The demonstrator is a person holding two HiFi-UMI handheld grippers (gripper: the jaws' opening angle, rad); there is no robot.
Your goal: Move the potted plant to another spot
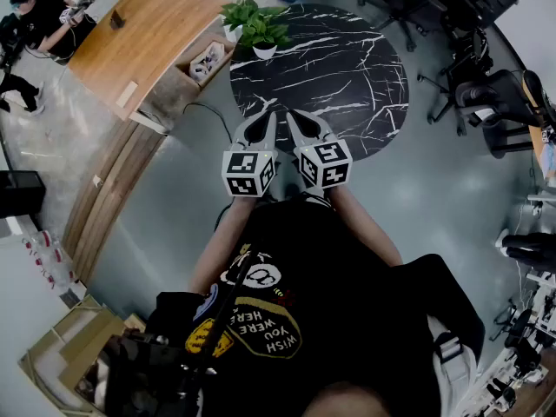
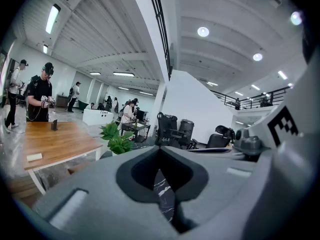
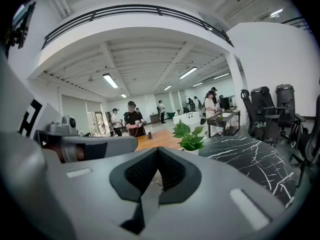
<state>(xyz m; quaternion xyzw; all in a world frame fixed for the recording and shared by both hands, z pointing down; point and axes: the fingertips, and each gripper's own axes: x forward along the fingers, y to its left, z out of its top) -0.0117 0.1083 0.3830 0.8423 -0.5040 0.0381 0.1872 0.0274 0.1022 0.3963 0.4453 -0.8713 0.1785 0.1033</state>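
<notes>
The potted plant (image 1: 256,26), green leaves in a small white pot, stands at the far left rim of a round black marble table (image 1: 347,76). It also shows ahead in the left gripper view, the plant (image 2: 116,139) left of centre, and in the right gripper view, the plant (image 3: 189,136) just right of centre. My left gripper (image 1: 270,120) and right gripper (image 1: 292,118) hover side by side over the table's near edge, well short of the plant. Both are shut with nothing between their jaws: left gripper (image 2: 160,150), right gripper (image 3: 157,152).
A wooden desk (image 1: 148,33) stands left of the table, close to the plant. Black office chairs (image 1: 486,94) crowd the right side. A cardboard box (image 1: 65,346) sits at the lower left. People (image 3: 134,118) stand far off in the hall.
</notes>
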